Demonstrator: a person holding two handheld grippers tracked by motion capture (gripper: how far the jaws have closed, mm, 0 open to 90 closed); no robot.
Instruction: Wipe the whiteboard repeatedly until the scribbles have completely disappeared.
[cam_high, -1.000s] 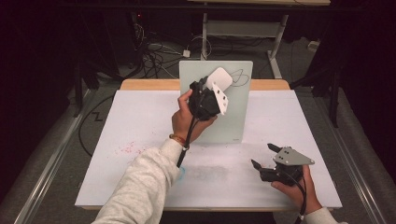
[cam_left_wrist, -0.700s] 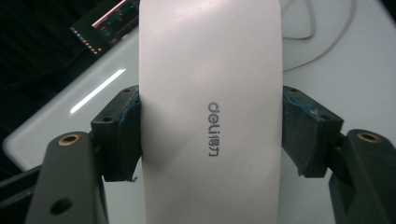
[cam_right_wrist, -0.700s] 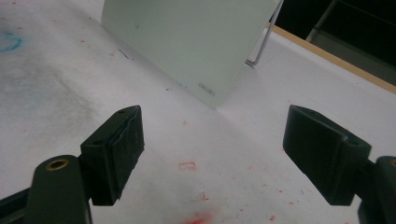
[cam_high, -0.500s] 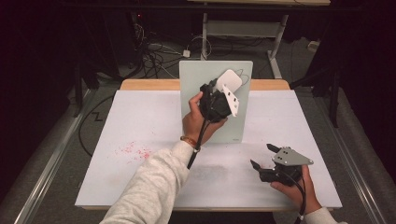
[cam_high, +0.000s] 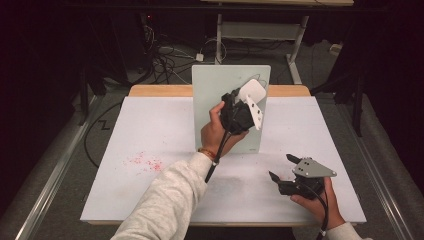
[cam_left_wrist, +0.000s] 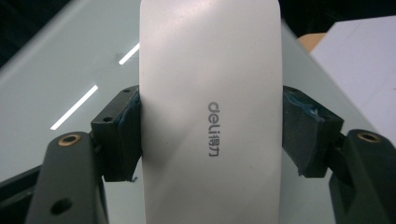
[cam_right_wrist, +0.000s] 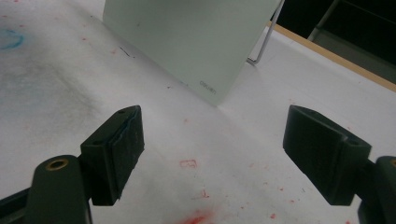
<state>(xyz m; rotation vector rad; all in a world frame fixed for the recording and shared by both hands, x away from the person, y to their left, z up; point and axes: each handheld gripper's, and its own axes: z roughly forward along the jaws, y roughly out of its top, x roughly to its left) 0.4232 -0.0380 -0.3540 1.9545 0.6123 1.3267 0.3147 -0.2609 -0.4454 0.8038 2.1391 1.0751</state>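
White eraser (cam_left_wrist: 210, 112) clamped between the left gripper's (cam_high: 239, 102) pads, up against the pale green board (cam_high: 220, 95) that stands on the table (cam_high: 150, 125) — no containers about. Right gripper (cam_high: 280, 167) rests low at the table's near right, jaws wide, nothing between them. Red smudges (cam_high: 145, 161) on the white top; cables (cam_high: 165, 57) on the dark floor behind.

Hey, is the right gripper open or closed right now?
Open. The right gripper has its fingers spread wide apart with nothing but the paper-covered table between them, resting low near the table's front edge.
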